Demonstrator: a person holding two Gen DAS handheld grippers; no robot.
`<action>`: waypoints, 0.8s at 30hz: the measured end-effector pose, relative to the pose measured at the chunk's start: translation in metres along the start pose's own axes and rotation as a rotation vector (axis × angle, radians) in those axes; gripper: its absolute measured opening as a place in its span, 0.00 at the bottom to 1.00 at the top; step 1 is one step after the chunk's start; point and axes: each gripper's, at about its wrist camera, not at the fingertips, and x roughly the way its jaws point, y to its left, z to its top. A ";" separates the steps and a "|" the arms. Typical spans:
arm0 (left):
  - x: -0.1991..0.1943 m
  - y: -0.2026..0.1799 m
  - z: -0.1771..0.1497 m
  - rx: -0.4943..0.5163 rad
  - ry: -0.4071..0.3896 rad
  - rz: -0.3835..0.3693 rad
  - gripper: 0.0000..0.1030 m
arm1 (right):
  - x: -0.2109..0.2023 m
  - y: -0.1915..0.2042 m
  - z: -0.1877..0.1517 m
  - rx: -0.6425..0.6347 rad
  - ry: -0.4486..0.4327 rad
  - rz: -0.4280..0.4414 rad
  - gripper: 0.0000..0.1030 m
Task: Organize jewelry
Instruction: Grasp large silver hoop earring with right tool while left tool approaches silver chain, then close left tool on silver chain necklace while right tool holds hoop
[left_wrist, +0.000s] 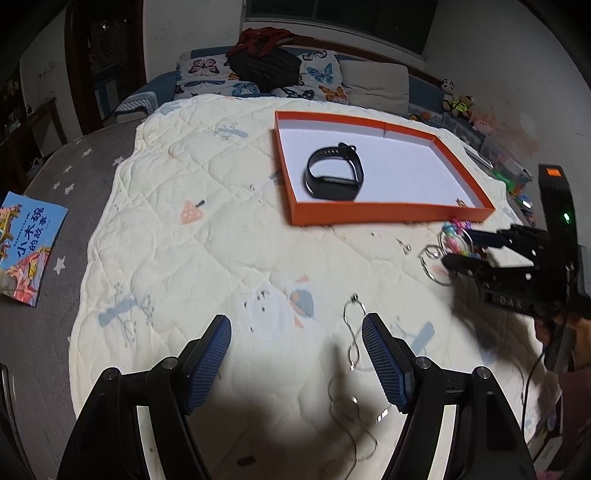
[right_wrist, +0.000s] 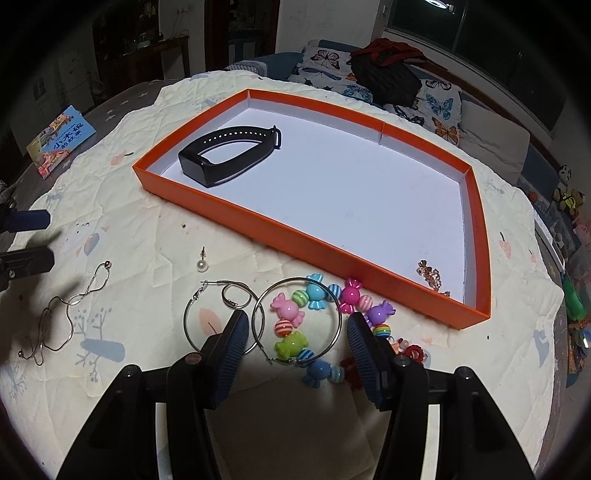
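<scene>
An orange tray (left_wrist: 369, 213) (right_wrist: 207, 199) with a white floor lies on a quilted mat. It holds a black wristband (left_wrist: 334, 171) (right_wrist: 229, 153) and a small gold piece (right_wrist: 430, 277) in its near right corner. My left gripper (left_wrist: 295, 328) is open over the mat, a thin silver chain (left_wrist: 351, 332) (right_wrist: 66, 306) beside its right finger. My right gripper (right_wrist: 295, 325) (left_wrist: 458, 247) is open around a large silver hoop earring (right_wrist: 330, 295) and a colourful candy-bead bracelet (right_wrist: 291, 314). A second hoop (right_wrist: 192, 306) and a pearl earring (right_wrist: 201, 265) lie left of it.
The quilted mat (left_wrist: 177, 258) covers a grey starred surface. A children's book (left_wrist: 26, 247) (right_wrist: 61, 138) lies at the left. A sofa with butterfly pillows (left_wrist: 258, 79) and a black bag (left_wrist: 266, 62) stands behind. Toys (right_wrist: 572, 302) sit at the right edge.
</scene>
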 end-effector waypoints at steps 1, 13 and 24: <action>-0.002 0.000 -0.003 0.002 0.003 -0.003 0.76 | 0.000 0.000 0.000 0.003 -0.001 0.003 0.57; -0.019 -0.009 -0.048 0.118 0.031 -0.048 0.76 | -0.020 -0.008 -0.002 0.041 -0.056 0.029 0.52; -0.040 -0.017 -0.085 0.219 0.050 -0.137 0.73 | -0.048 -0.015 -0.015 0.066 -0.106 0.063 0.52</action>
